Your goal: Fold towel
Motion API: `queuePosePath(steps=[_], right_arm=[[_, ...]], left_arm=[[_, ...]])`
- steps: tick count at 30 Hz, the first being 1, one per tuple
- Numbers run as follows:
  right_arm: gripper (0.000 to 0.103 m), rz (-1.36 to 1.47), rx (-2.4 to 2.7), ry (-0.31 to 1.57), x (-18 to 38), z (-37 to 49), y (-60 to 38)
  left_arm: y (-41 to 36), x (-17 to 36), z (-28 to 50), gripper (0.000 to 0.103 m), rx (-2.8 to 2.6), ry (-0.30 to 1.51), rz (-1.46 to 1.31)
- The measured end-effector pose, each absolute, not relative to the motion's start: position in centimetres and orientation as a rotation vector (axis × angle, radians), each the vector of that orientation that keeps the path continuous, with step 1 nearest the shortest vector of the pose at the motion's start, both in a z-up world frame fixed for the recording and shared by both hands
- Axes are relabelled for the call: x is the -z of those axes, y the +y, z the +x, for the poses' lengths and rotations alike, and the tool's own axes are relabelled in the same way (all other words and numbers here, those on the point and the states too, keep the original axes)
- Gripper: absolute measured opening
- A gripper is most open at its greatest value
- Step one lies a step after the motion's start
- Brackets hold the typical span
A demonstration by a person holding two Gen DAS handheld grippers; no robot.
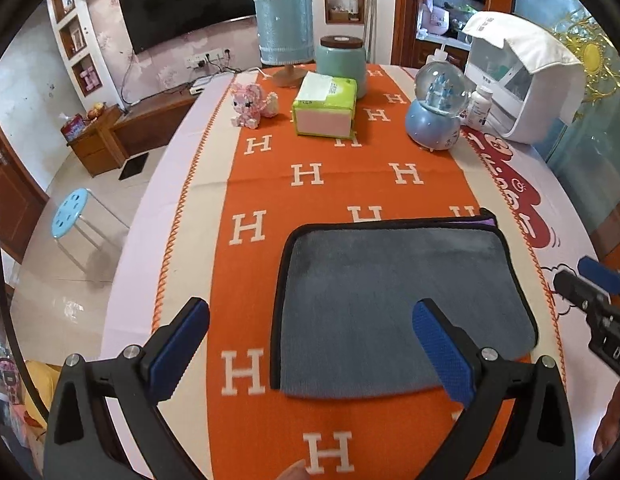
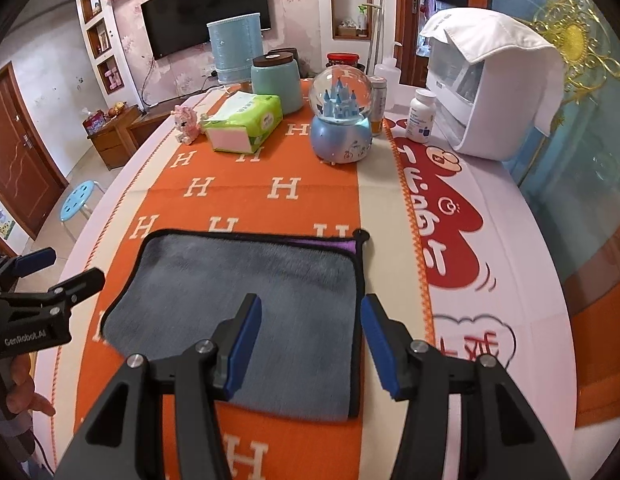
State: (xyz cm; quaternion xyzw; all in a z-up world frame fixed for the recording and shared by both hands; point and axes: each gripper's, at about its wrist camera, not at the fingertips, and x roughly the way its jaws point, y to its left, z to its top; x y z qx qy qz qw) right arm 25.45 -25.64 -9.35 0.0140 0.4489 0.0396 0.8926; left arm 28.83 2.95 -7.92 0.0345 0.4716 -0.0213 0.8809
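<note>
Towel [image 1: 401,304] flat on the orange cloth [image 1: 349,168] on the counter [image 1: 150,240], straight ahead of both grippers and a bit below them. Long side running left to right, short side running away. Grey and fuzzy, with a thin black edge. Already folded once, by the look of it: a strip of purple [image 2: 333,246] peeking out along the far edge, near the right far corner.

Left gripper [image 1: 310,344] spread wide, holding nothing. Left finger over bare orange cloth, right finger [image 1: 441,356] over the near part of the towel, so the towel's left edge sits between them.

Right gripper [image 2: 310,344] also spread wide, holding nothing. Towel's right edge sitting between its two fingers, near the near right corner.

Both about the same way off from the towel, one at each short end. Not touching it yet, as far as can be seen.

Next fold probably across the long side: grab one short end, carry it over to the other.
</note>
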Motion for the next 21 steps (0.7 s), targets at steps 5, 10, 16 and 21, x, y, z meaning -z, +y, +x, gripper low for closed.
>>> queuePosePath(steps=[5,10,16,21], right_arm=[[0.052,0.017,-0.084,0.91,8.1,21.5,-25.2],[0.052,0.002,-0.079,0.865,6.5,17.6,-24.8],[0.052,-0.006,-0.101,0.84,4.8,13.7,-24.6],[0.052,0.014,-0.121,0.833,3.5,11.4,-24.5]], left_arm=[[2.9,6.4,25.2,0.101,0.048,0.97,0.05],[3.1,4.8,20.9,0.101,0.046,0.966,0.004],[2.7,3.4,16.2,0.101,0.063,0.961,-0.019],[1.7,1.8,13.2,0.101,0.051,0.919,0.033]])
